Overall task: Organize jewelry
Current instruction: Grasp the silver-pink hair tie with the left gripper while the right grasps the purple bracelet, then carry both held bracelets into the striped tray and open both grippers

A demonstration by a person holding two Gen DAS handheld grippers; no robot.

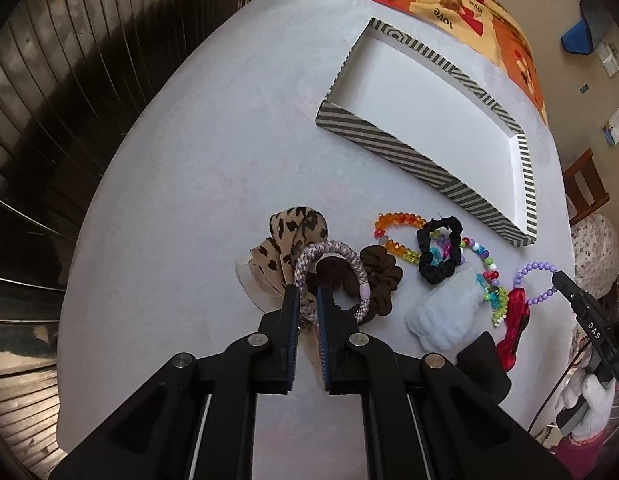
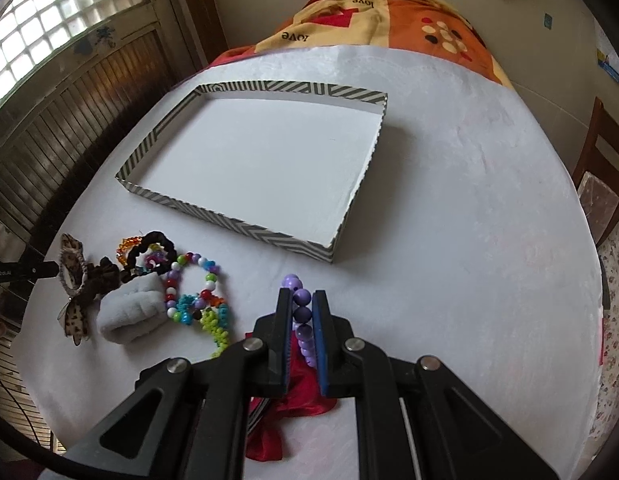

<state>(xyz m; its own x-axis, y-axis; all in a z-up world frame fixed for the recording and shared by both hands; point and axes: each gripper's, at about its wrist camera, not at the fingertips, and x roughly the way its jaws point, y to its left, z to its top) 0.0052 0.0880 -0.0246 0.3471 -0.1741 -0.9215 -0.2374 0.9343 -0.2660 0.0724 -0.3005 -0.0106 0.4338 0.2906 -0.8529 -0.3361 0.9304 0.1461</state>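
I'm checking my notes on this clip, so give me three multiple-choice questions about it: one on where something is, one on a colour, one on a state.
1. Where does the grey hair tie sit?
A. in the box
B. between the left fingers
C. on the blanket

2. What colour are the beads in the right gripper?
A. purple
B. green
C. orange

3. What is in the striped box?
A. one bracelet
B. a scrunchie
C. nothing

Answers: B, the left gripper pinches it over the pile; A, purple beads sit between its fingers; C, only its white floor shows.
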